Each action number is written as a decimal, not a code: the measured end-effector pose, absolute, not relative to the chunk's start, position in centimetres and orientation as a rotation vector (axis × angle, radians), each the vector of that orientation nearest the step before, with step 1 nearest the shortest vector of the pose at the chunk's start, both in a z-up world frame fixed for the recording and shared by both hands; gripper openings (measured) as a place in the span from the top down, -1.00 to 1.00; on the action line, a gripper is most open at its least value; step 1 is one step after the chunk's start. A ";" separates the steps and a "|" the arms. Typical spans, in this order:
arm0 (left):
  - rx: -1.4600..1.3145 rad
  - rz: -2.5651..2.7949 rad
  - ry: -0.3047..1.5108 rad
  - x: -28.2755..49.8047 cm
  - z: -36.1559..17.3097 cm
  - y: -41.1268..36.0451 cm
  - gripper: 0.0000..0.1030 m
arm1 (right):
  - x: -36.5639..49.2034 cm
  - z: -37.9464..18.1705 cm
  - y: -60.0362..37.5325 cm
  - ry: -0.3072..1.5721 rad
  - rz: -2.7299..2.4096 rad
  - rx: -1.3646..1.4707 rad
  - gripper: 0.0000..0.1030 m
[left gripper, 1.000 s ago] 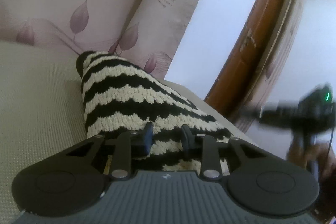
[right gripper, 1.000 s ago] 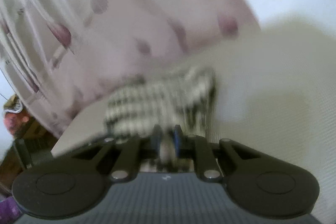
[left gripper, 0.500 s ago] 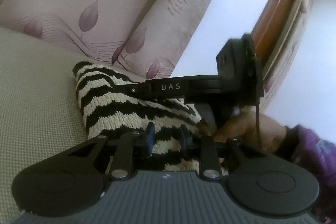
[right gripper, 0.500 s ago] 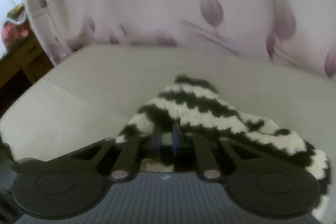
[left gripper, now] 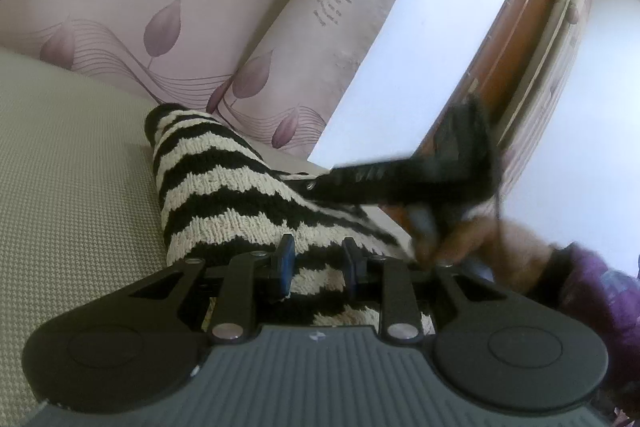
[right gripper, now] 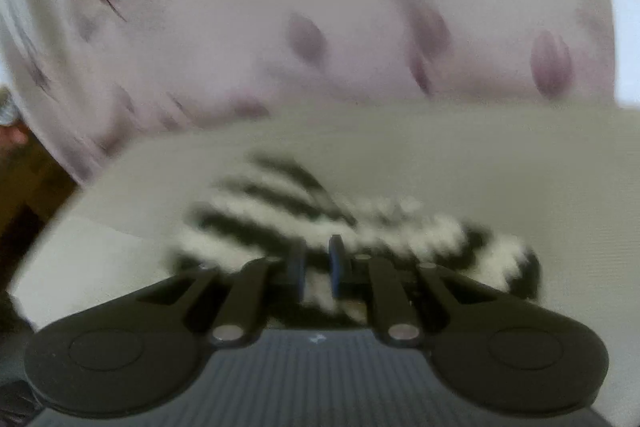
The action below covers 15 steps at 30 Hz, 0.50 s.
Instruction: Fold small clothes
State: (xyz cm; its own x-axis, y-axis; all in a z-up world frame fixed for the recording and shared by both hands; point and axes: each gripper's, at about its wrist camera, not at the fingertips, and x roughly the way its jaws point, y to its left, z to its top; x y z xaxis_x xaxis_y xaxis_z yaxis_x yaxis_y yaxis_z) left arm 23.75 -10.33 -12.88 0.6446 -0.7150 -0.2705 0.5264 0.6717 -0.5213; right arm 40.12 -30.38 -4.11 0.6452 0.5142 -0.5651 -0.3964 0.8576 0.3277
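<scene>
A black-and-cream striped knitted garment [left gripper: 224,187] lies on the beige sofa seat [left gripper: 72,187], stretching away from my left gripper [left gripper: 319,263]. That gripper's pads press a bunch of its near edge. The right gripper [left gripper: 316,185], blurred by motion, reaches in from the right over the garment's far side, with a person's hand [left gripper: 480,239] behind it. In the right wrist view the right gripper [right gripper: 318,267] is shut on a fold of the striped garment [right gripper: 280,211], whose loose part trails off to the right.
Pink cushions with purple leaf prints [left gripper: 160,7] line the sofa back just behind the garment. A white wall and a brown wooden door frame [left gripper: 516,39] stand to the right. The seat's edge [right gripper: 60,227] drops off at the left of the right wrist view.
The right gripper swung in from the far right with a fold of the garment and now sits over its right side. The left gripper kept its hold and place.
</scene>
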 end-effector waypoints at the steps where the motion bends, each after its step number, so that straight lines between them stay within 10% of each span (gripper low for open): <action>1: -0.418 -0.730 0.485 23.7 -12.9 -10.3 0.42 | 39.8 -4.8 -30.5 0.663 0.535 0.173 0.80; 15: -0.357 -0.750 0.457 23.0 -12.4 -11.2 0.13 | 27.6 -3.7 -36.5 0.468 0.500 0.255 0.74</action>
State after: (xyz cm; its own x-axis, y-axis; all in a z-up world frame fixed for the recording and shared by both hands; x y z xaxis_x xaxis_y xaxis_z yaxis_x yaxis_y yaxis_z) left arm 23.01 -11.22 -12.41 0.6423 -0.7184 -0.2671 0.5670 0.6799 -0.4651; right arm 27.57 -36.48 -3.66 0.7758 0.5140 -0.3660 -0.3997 0.8492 0.3452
